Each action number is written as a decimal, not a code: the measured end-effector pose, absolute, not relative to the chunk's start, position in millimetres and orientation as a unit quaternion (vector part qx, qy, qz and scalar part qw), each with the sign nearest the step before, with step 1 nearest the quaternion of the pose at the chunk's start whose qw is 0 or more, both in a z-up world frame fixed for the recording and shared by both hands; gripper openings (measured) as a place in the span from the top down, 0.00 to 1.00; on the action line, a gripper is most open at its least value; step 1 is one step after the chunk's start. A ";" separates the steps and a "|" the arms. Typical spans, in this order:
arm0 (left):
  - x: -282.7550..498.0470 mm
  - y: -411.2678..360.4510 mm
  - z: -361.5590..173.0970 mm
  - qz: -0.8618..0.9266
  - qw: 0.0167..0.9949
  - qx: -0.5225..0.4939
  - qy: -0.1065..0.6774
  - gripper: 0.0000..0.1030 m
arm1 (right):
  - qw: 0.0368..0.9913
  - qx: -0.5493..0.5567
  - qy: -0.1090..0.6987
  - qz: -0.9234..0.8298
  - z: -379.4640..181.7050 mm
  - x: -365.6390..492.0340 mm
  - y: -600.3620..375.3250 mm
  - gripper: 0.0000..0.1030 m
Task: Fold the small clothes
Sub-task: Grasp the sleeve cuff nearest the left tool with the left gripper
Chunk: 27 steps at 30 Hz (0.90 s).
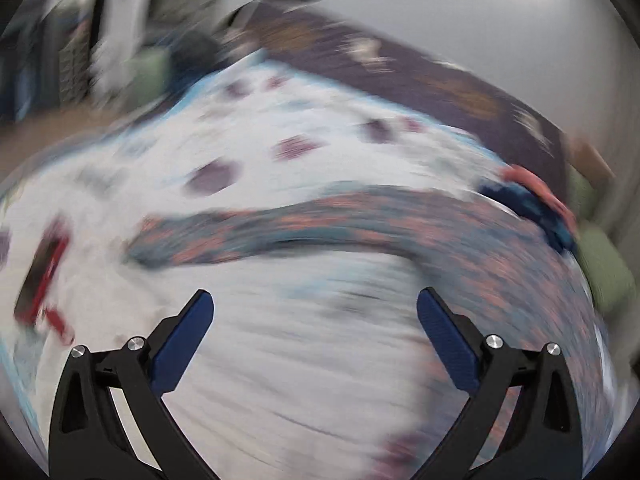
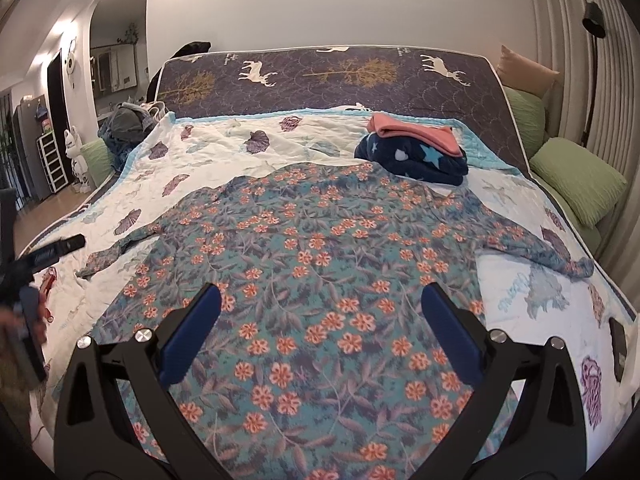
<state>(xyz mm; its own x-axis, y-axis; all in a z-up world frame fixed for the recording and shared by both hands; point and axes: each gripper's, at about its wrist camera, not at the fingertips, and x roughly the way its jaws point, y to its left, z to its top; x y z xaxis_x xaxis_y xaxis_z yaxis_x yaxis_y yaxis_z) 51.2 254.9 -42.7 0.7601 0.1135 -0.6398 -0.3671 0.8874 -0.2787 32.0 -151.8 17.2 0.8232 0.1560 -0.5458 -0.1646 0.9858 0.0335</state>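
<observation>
A teal long-sleeved top with orange flowers (image 2: 320, 264) lies spread flat on the bed, both sleeves stretched out to the sides. My right gripper (image 2: 320, 300) is open and empty, hovering over the garment's lower middle. My left gripper (image 1: 314, 306) is open and empty above the white quilt (image 1: 280, 360); its view is motion-blurred. The garment's left sleeve (image 1: 248, 232) runs across just beyond its fingertips. The left gripper also shows at the left edge of the right wrist view (image 2: 52, 252).
A folded pile, a pink garment (image 2: 412, 130) on a navy star-print one (image 2: 416, 158), sits at the head of the bed. Green pillows (image 2: 576, 176) lie at the right. A red item (image 1: 40, 276) lies on the quilt at the left. The dark headboard (image 2: 328, 76) stands behind.
</observation>
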 end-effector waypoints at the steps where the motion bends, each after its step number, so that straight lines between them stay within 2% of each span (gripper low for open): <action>1: 56.8 285.3 -55.1 0.144 0.901 -0.244 0.329 0.06 | 0.954 -0.010 0.286 0.085 16.6 34.5 -149.6 0.02; 5: 73.6 374.5 -110.2 0.167 0.822 -0.414 0.354 0.28 | 0.951 -0.017 0.297 0.089 10.6 45.6 -140.0 0.02; 9: 81.9 418.1 -137.8 0.171 0.784 -0.499 0.327 0.31 | 0.946 -0.026 0.309 0.092 3.2 57.4 -130.8 0.02; 16: 107.7 450.2 -169.9 0.216 0.741 -0.540 0.336 0.34 | 0.942 -0.028 0.322 0.094 -7.2 70.0 -125.2 0.02; 22: 118.1 472.1 -188.7 0.269 0.716 -0.554 0.327 0.47 | 0.940 -0.024 0.327 0.093 -11.2 75.6 -127.4 0.02; 23: 120.5 473.9 -187.9 0.274 0.716 -0.553 0.327 0.51 | 0.940 -0.024 0.327 0.093 -11.6 76.3 -127.8 0.02; 25: 129.0 478.0 -182.8 0.277 0.716 -0.552 0.326 0.76 | 0.940 -0.021 0.328 0.094 -12.4 77.5 -128.9 0.02; 26: 133.8 477.9 -177.3 0.271 0.720 -0.551 0.322 0.98 | 0.940 -0.019 0.328 0.094 -12.6 77.8 -129.6 0.02; 27: 136.9 475.4 -169.5 0.261 0.729 -0.548 0.315 0.98 | 0.940 -0.017 0.328 0.094 -12.7 77.7 -130.8 0.02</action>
